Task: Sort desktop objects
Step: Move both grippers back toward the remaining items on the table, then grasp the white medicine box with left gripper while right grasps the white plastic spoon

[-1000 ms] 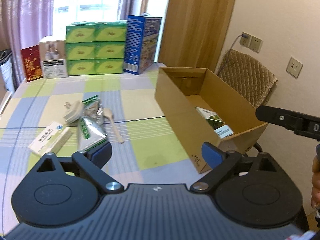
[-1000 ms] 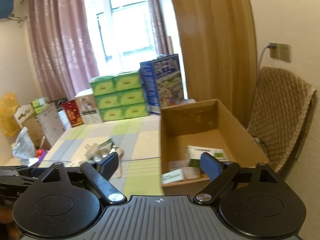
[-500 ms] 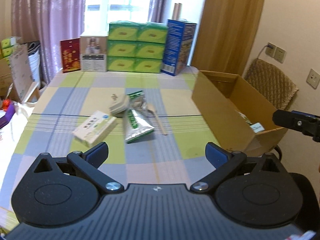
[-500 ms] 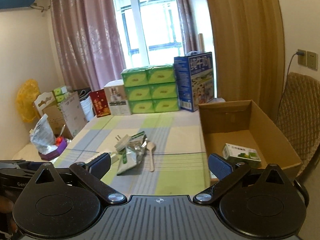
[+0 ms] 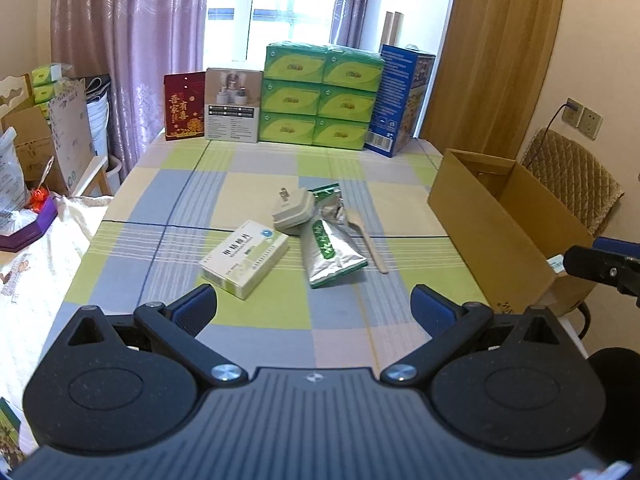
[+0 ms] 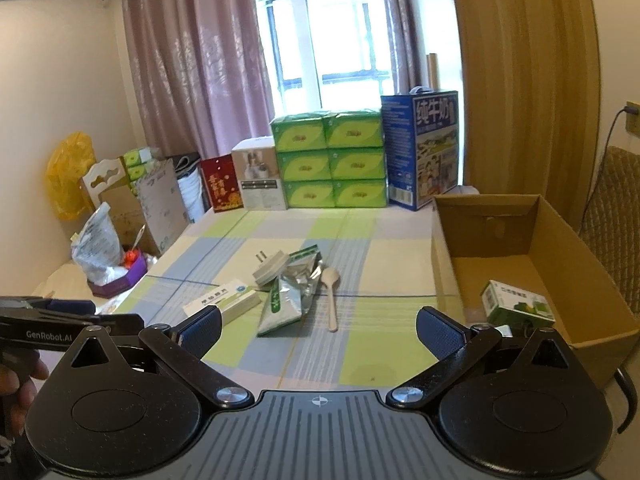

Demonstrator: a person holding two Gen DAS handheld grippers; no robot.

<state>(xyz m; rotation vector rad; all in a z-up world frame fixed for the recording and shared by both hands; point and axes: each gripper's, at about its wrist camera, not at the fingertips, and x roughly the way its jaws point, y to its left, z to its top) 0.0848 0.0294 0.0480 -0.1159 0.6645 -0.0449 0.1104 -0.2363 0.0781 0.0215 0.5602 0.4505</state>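
Both tongs gaping, empty: left tongs low over the near desk, right tongs beside them. Still to sort: pillbox, plug, pouch, spoon, clustered mid-desk; carton at right edge, green box already inside. Best to take the nearest pillbox first, across its narrow sides, then over the carton wall. Since a second ago, swung away from the carton and pulled back, cluster now centred.
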